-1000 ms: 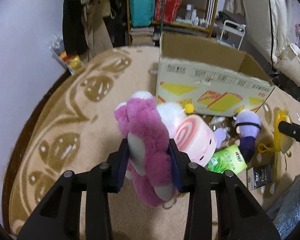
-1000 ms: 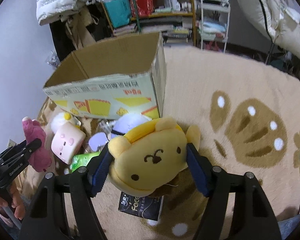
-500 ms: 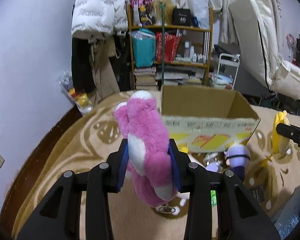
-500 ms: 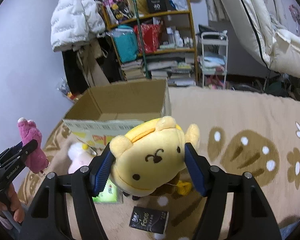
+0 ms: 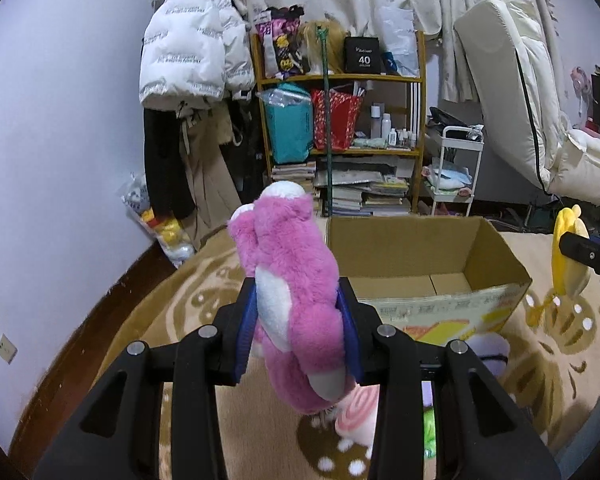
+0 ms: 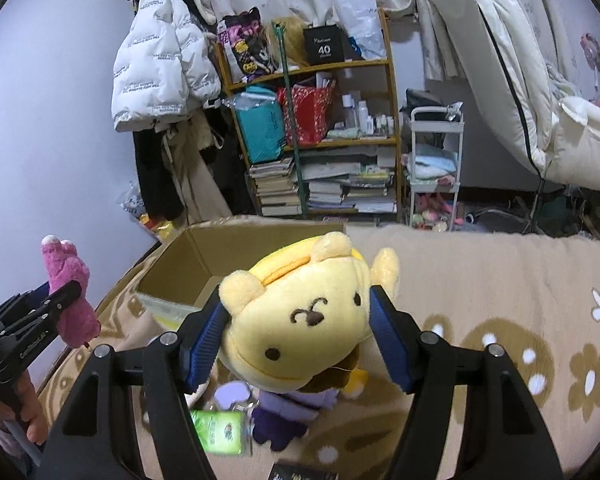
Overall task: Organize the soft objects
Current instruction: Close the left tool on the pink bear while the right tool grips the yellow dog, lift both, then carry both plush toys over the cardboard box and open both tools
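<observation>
A: While both toys hang clear of the rug, list the holdings. Item one: left gripper (image 5: 296, 332), clenched on the pink plush (image 5: 296, 304) at its midsection, head up, legs dangling toward the bottom centre of the left wrist view.

B: Item two: right gripper (image 6: 296, 340), jaws wide but pressed against both cheeks of the yellow plush (image 6: 300, 320), centre of the right wrist view. Destination: cardboard box (image 5: 428, 264), open-topped, right of centre in the left view, upper left of centre in the right view; what shows of its floor looks bare.

A: Handling note, a judgement only: carry each toy fully past the near wall before letting go, since a plush released over the rim would likely tip back onto the rug (image 6: 500, 280).

B: Agreed. Keep the two grippers apart over the opening so they do not collide. Drop low; soft bodies bounce little.

A: Remaining stock by the box's near wall: purple doll (image 6: 292, 408), pink-and-white plush (image 5: 358, 412), green packet (image 6: 220, 428). The packet may not count as soft.
</observation>
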